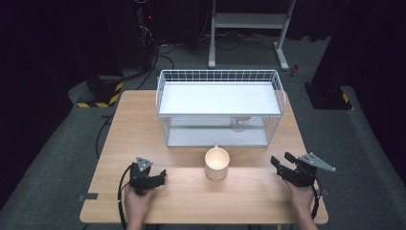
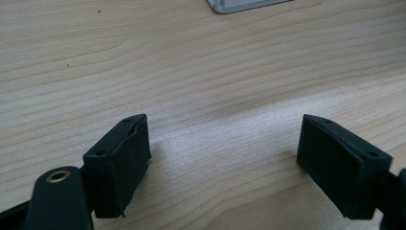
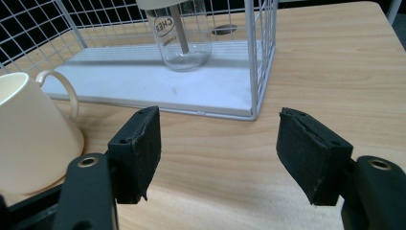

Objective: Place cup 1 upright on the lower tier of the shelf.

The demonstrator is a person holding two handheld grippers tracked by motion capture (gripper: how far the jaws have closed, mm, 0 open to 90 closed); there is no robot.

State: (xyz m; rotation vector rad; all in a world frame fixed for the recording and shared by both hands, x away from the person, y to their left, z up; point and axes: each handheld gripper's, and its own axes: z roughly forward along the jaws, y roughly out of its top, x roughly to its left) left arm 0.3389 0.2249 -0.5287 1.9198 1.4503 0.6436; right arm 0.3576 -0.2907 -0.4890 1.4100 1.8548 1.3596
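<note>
A cream mug (image 1: 217,163) stands upright on the wooden table (image 1: 139,129), just in front of a white wire rack (image 1: 220,98). In the right gripper view the mug (image 3: 28,139) is at the left, its handle toward the rack (image 3: 261,52). A clear glass jar (image 3: 184,40) stands on the rack's lower shelf, seen faintly from above as well (image 1: 238,124). My left gripper (image 1: 163,176) rests low on the table left of the mug; its jaws (image 2: 225,153) are open over bare wood. My right gripper (image 1: 282,159) is to the mug's right, and its jaws (image 3: 218,143) stand open with nothing between them.
The rack has two tiers and takes up the back half of the table. Beyond the table are a white metal stand (image 1: 249,28), cables on the grey floor, and yellow-and-black striped bases (image 1: 98,93). Bare wood lies on both sides of the mug.
</note>
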